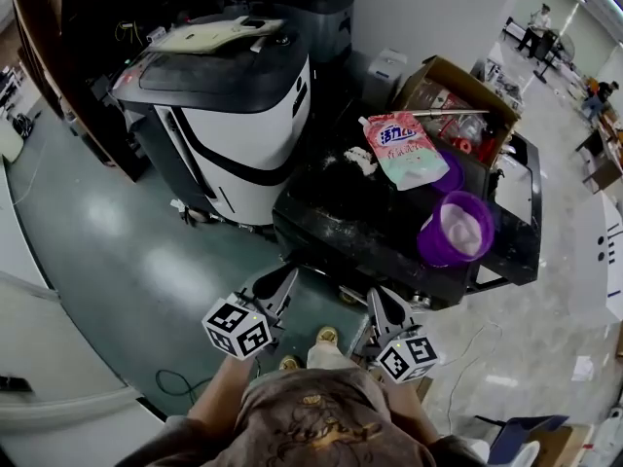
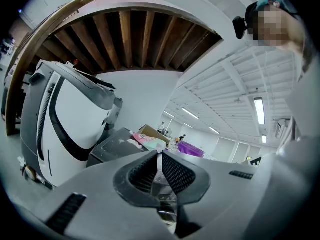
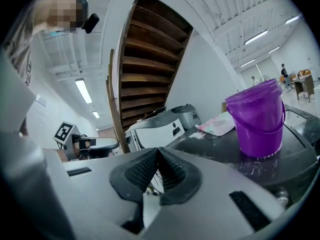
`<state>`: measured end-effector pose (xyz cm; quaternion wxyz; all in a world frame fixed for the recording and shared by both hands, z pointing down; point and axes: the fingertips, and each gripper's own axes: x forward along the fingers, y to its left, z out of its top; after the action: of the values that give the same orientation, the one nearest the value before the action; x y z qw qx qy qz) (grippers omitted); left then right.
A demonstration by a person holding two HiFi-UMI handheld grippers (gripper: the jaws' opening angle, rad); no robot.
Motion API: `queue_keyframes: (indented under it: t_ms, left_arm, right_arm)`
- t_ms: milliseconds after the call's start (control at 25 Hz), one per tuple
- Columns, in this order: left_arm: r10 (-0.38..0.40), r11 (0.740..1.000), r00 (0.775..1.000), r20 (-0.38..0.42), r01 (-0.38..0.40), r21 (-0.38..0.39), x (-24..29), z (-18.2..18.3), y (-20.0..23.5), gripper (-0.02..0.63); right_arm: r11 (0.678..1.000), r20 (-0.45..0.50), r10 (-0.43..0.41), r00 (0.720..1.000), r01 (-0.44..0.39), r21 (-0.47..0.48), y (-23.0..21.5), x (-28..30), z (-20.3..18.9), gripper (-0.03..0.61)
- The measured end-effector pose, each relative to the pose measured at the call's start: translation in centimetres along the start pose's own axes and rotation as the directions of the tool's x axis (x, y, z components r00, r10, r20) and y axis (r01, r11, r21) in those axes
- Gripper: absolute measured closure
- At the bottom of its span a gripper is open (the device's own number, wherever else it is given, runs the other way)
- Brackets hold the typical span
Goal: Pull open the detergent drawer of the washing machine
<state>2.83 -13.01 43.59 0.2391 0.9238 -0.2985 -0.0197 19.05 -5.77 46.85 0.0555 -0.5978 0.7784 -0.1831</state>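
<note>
Left tool [image 1: 287,276] and right tool [image 1: 379,296]: both clenched, empty, side by side just short of the washing machine [image 1: 341,207] front edge. Detergent drawer: not discernible. On the machine top: purple bucket [image 1: 455,228], detergent pouch [image 1: 404,150].

My left gripper [image 2: 160,155]: jaws together, empty. Ahead I see washing machine [image 2: 106,146] top, pouch [image 2: 148,142] and purple bucket [image 2: 190,149] toward far edge.

The pink detergent pouch [image 1: 404,150] bears blue print, too blurred to read.
</note>
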Motion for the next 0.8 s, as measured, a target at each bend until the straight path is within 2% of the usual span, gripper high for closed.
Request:
queue_keyframes:
  t_ms: [80, 160, 280, 400, 520, 600, 680, 800]
  left_arm:
    - [0.005, 0.999, 1.0, 0.01, -0.004, -0.042, 0.1, 0.1, 0.6, 0.581]
    - [0.008, 0.997, 1.0, 0.013, -0.007, -0.077, 0.2, -0.1, 1.3, 0.524]
    - [0.012, 0.994, 1.0, 0.01, -0.011, -0.107, 0.5, -0.6, 2.4, 0.496]
    - [-0.025, 0.985, 0.999, 0.029, 0.03, -0.17, 0.9, -1.1, 3.2, 0.44]
    - [-0.09, 0.97, 0.995, 0.051, 0.099, -0.224, 1.6, -2.0, 3.5, 0.343]
    - [-0.112, 0.957, 0.992, 0.054, 0.122, -0.261, 2.1, -2.7, 4.0, 0.31]
    - [-0.121, 0.94, 0.991, 0.063, 0.135, -0.315, 2.7, -3.5, 4.7, 0.293]
    - [-0.118, 0.903, 0.986, 0.12, 0.157, -0.4, 3.5, -4.7, 6.6, 0.291]
  right_arm:
    - [1.0, -0.007, 0.007, 1.0, -0.007, 0.0, -0.2, 0.4, 0.0, 0.575]
    - [1.0, -0.015, 0.011, 1.0, -0.011, 0.002, -0.5, 0.8, -0.1, 0.575]
    - [1.0, -0.03, 0.015, 0.999, -0.015, 0.004, -0.8, 1.4, -0.4, 0.575]
    - [1.0, -0.048, 0.02, 0.999, -0.02, 0.006, -0.9, 1.8, -0.7, 0.575]
    - [1.0, -0.069, 0.028, 0.997, -0.028, 0.0, -1.1, 2.2, -1.0, 0.575]
    - [1.0, -0.082, 0.029, 0.996, -0.029, 0.0, -1.3, 2.3, -1.3, 0.575]
    - [1.0, -0.094, 0.026, 0.995, -0.026, 0.003, -1.7, 2.4, -1.6, 0.575]
    - [1.0, -0.113, 0.024, 0.993, -0.024, 0.004, -2.1, 2.5, -2.0, 0.575]
